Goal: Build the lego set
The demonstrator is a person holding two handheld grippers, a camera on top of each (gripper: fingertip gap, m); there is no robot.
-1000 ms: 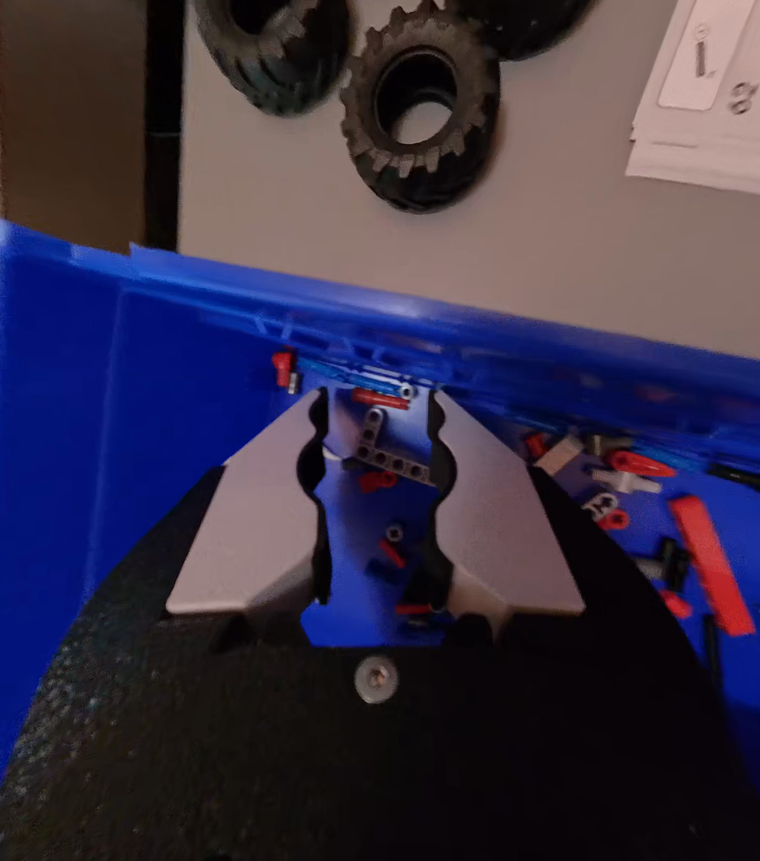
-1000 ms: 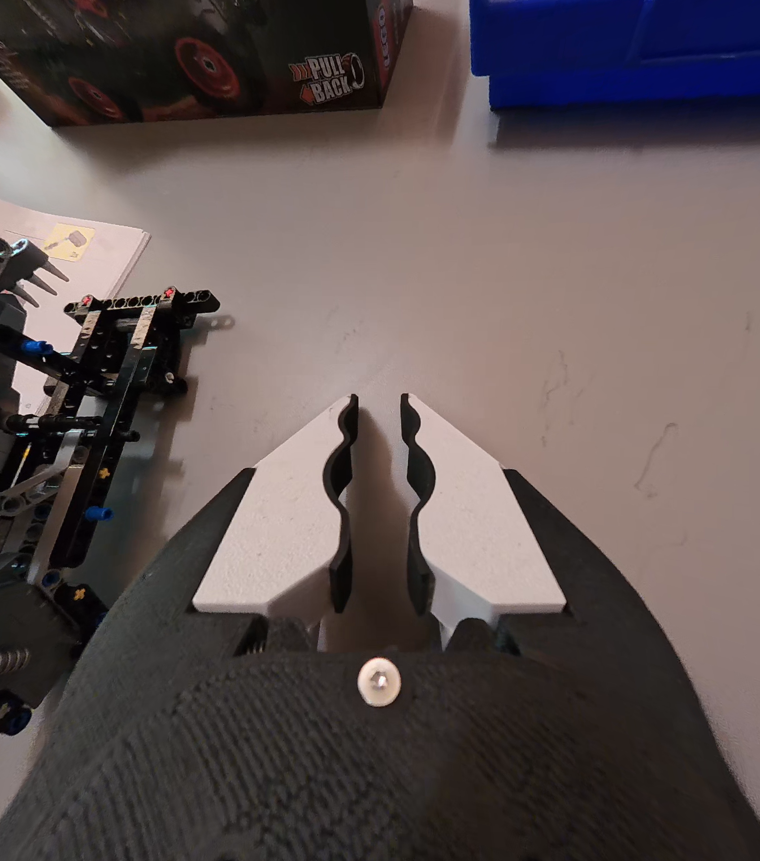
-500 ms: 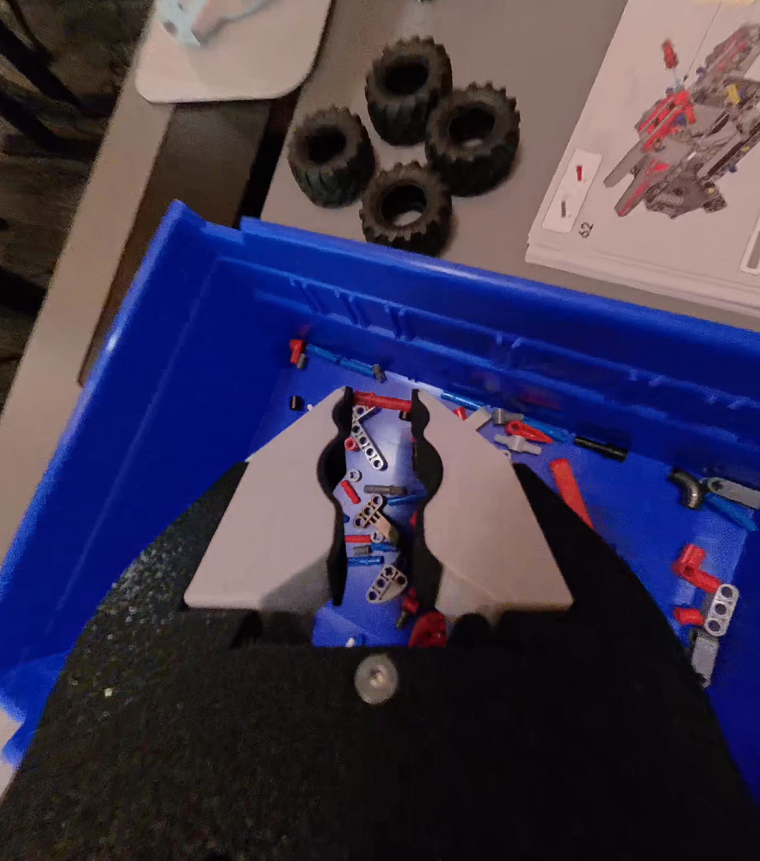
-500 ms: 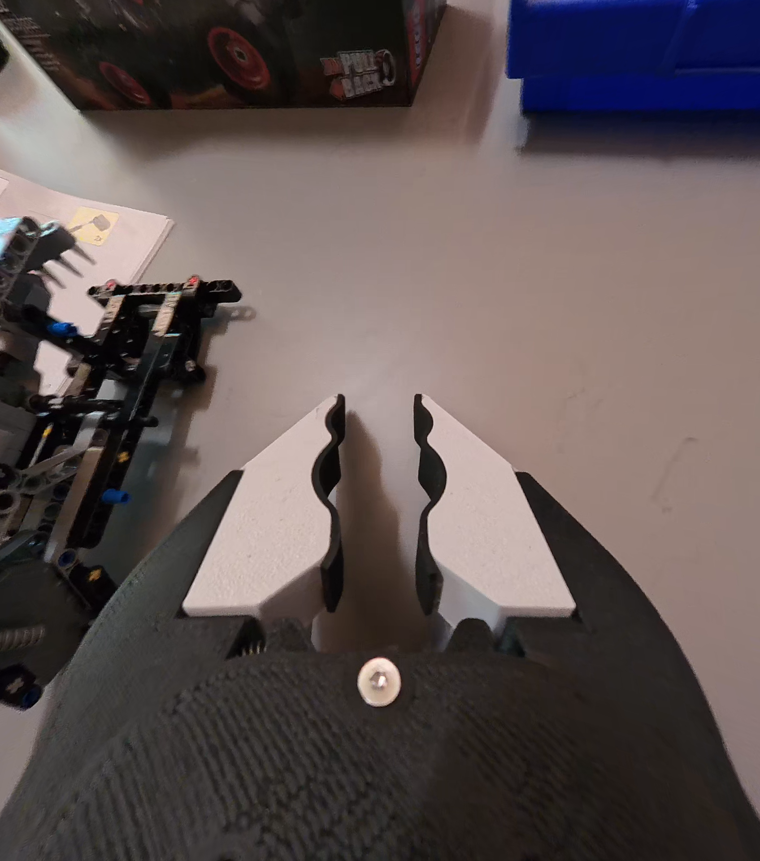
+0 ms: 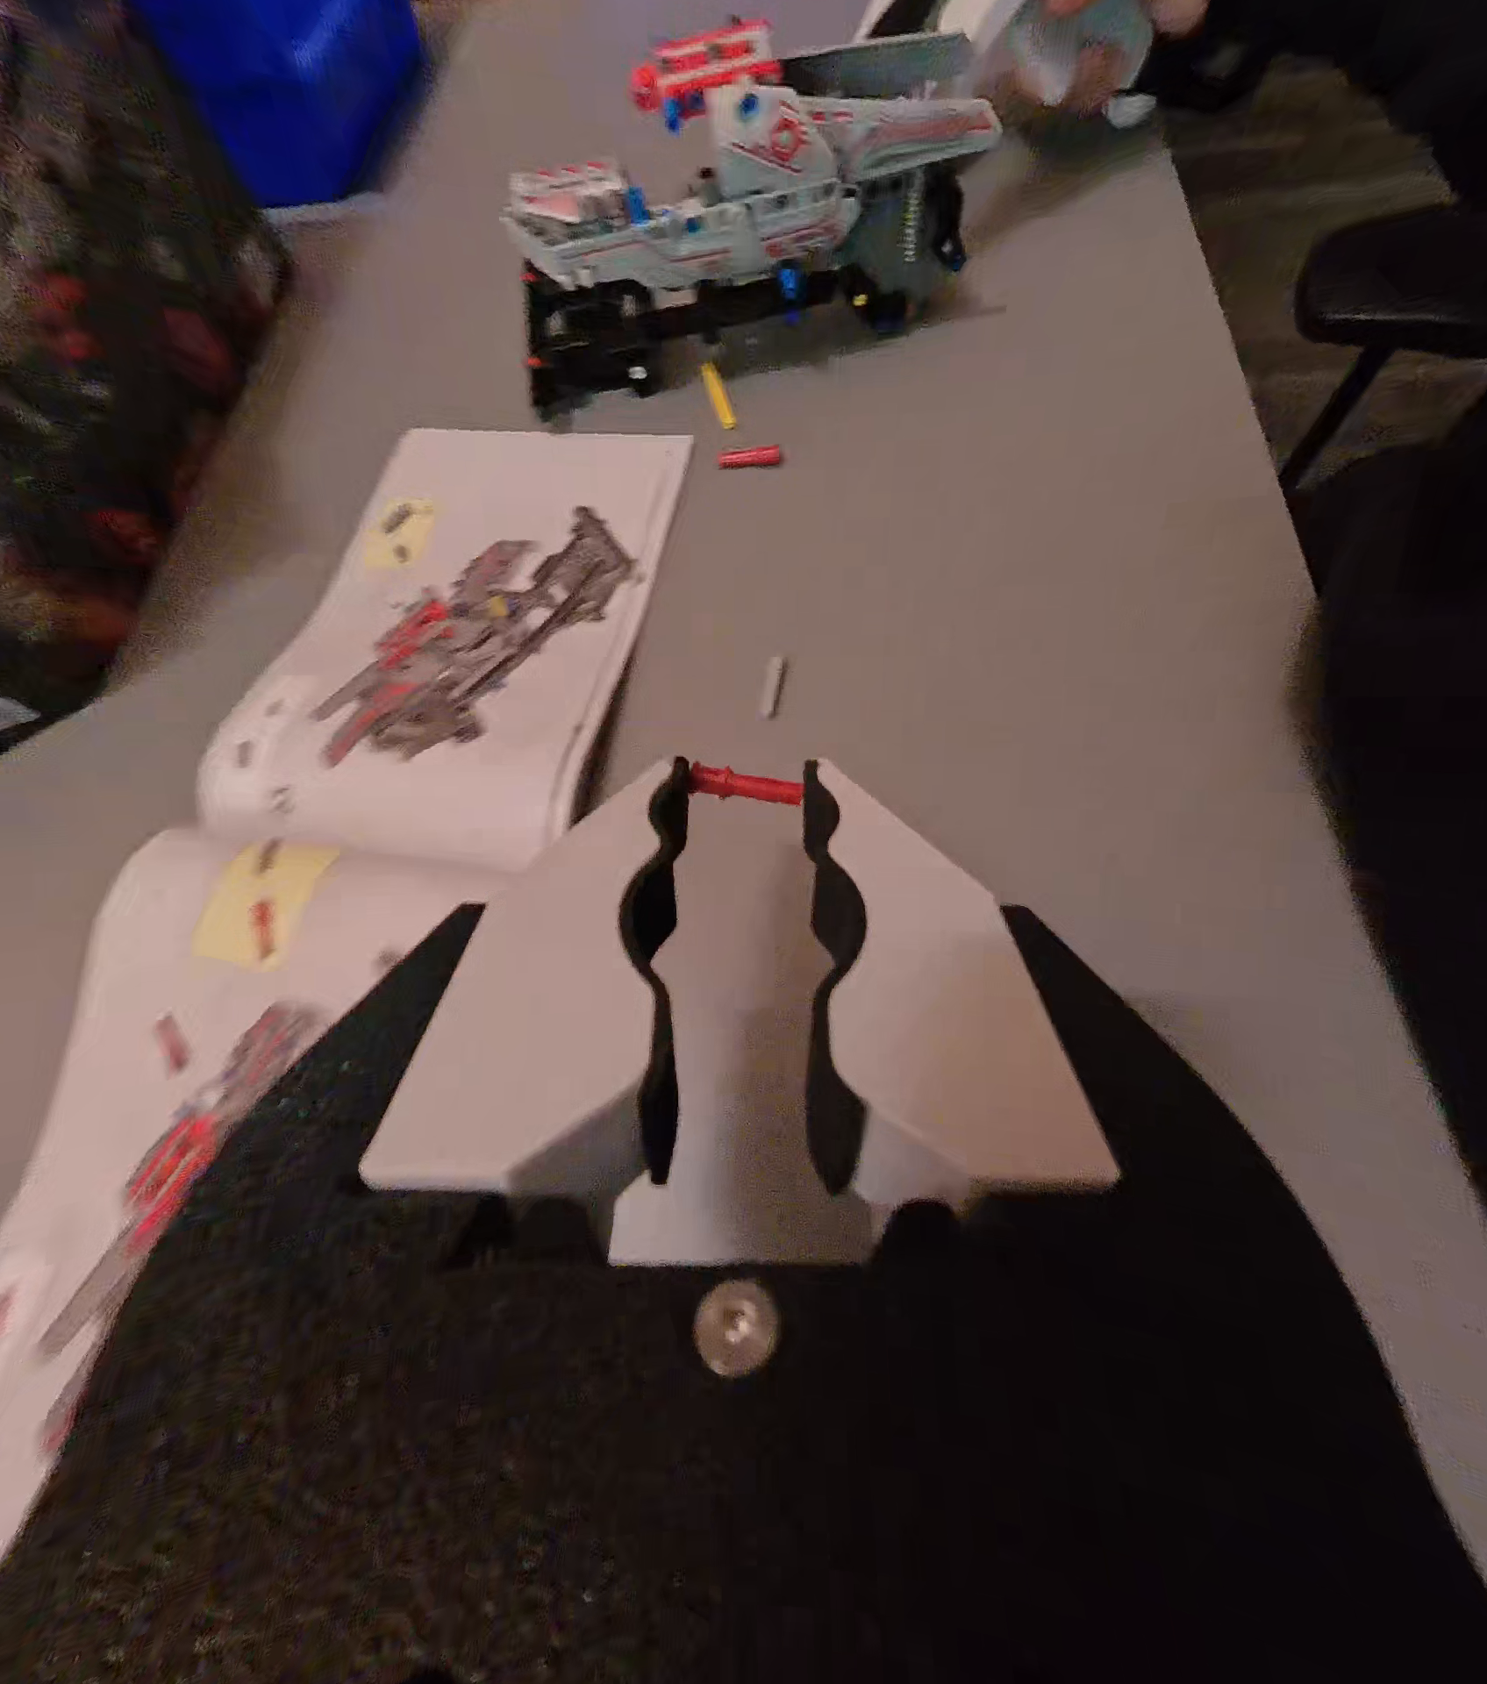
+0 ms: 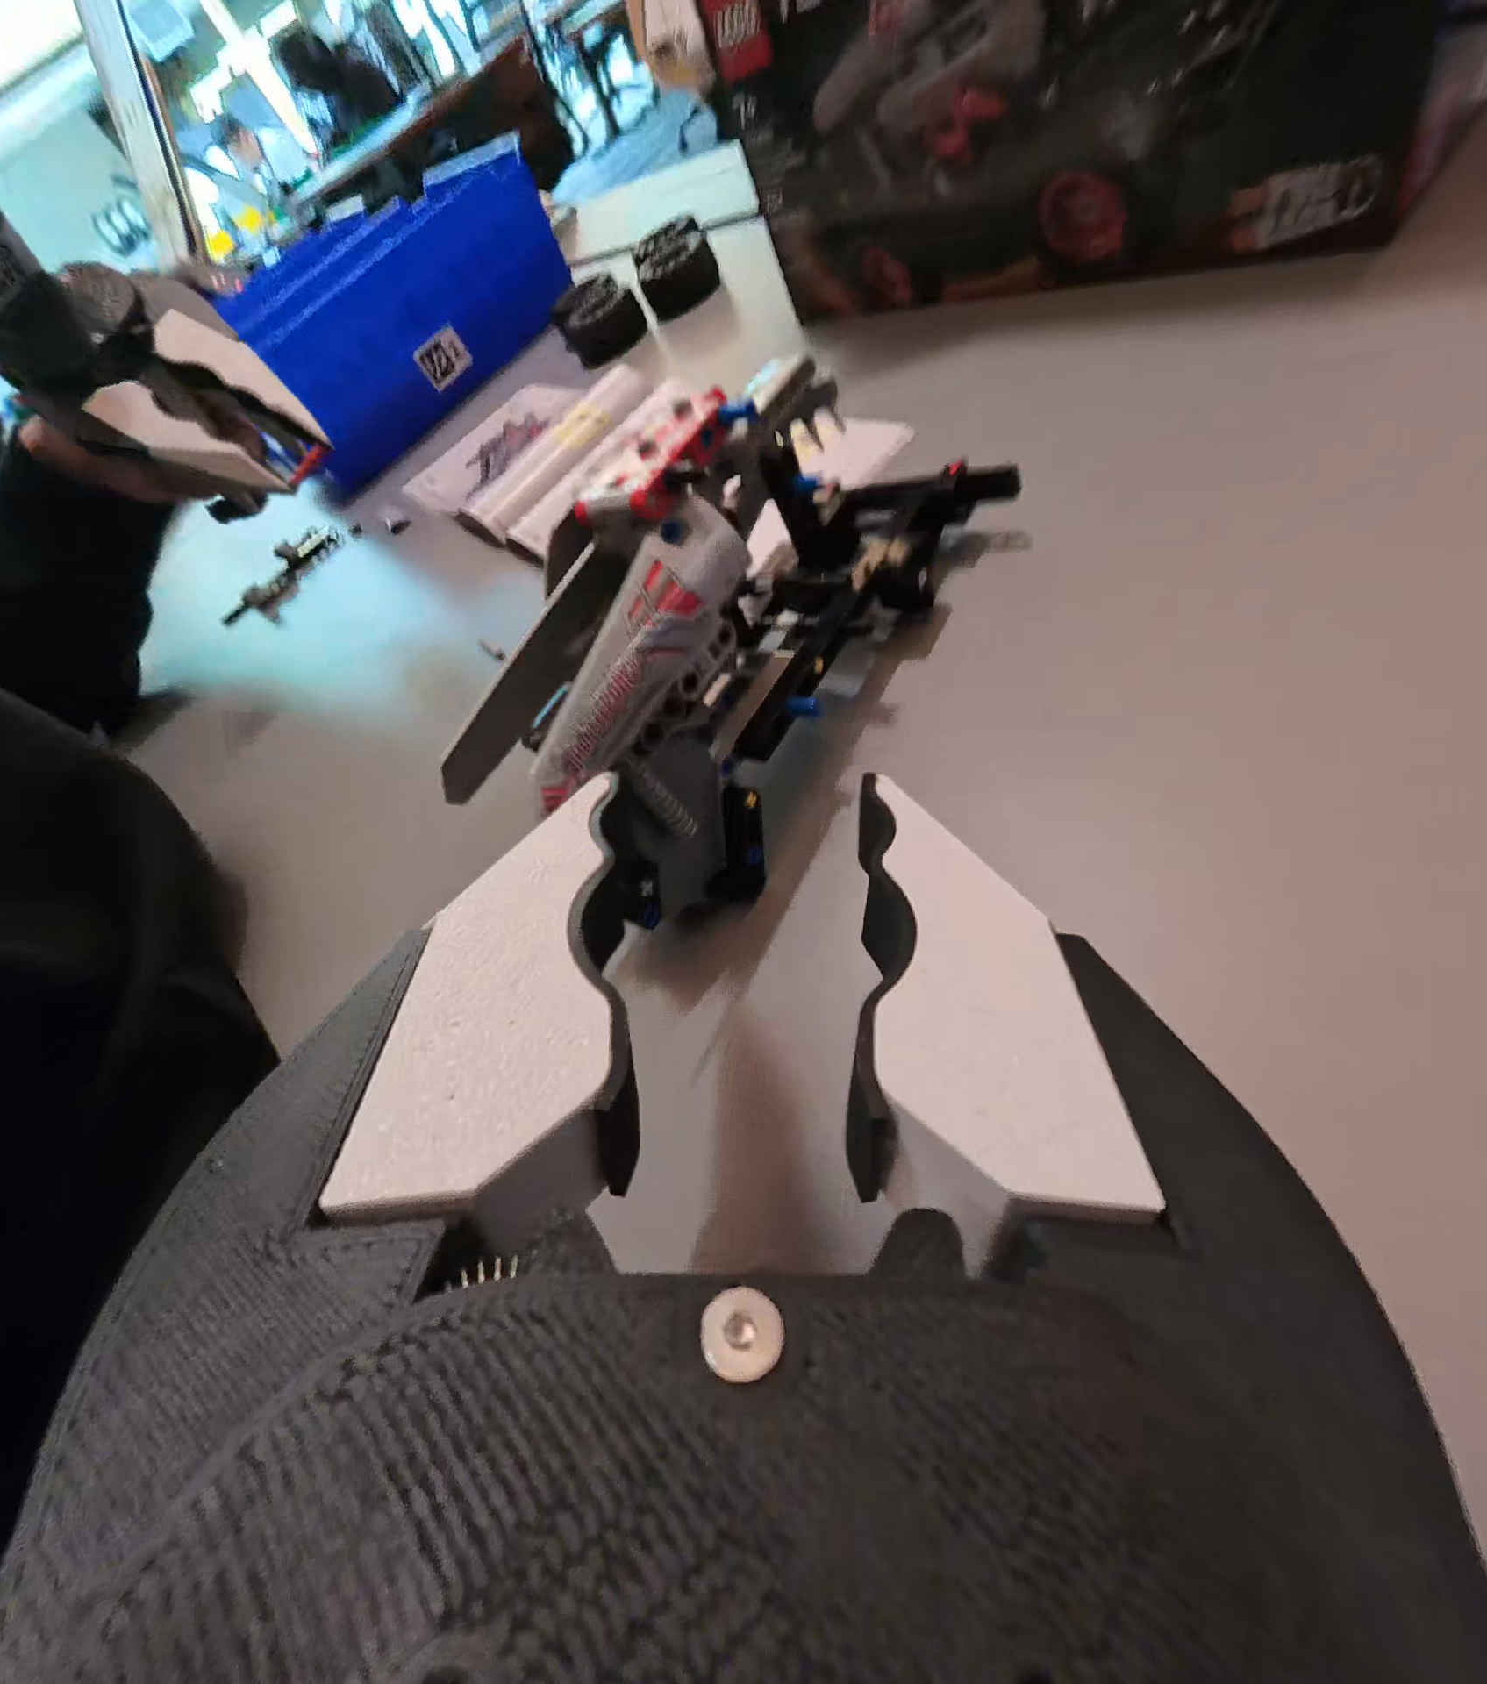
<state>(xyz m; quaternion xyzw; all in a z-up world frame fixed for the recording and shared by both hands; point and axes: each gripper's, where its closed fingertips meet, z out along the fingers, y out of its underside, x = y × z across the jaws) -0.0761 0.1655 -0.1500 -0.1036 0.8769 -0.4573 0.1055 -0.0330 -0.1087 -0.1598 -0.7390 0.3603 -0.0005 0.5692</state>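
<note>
My left gripper [image 5: 744,785] is shut on a small red pin [image 5: 747,785], held crosswise between its tips above the grey table [image 5: 1040,638]. The part-built grey, red and black vehicle [image 5: 739,237] stands farther ahead on the table. The open instruction booklet [image 5: 466,638] lies to the left of the left gripper. My right gripper [image 6: 735,802] is open and empty, low over the table, its tips at the near end of the vehicle [image 6: 676,638]. The left gripper also shows in the right wrist view [image 6: 302,456], raised at the left with the red pin at its tip.
Loose red [image 5: 750,456], yellow [image 5: 718,394] and grey [image 5: 773,685] pieces lie on the table between the left gripper and the vehicle. A blue bin [image 6: 393,310], black tyres [image 6: 630,292] and the set's dark box [image 6: 1086,146] stand at the back. A black chair [image 5: 1405,310] is beyond the table's right edge. One gripper's finger ends stand about 30 cm off the other's.
My left gripper has left the blue bin with a red pin between its tips and now faces the vehicle. My right gripper has opened wider and swung to point at the vehicle's end.
</note>
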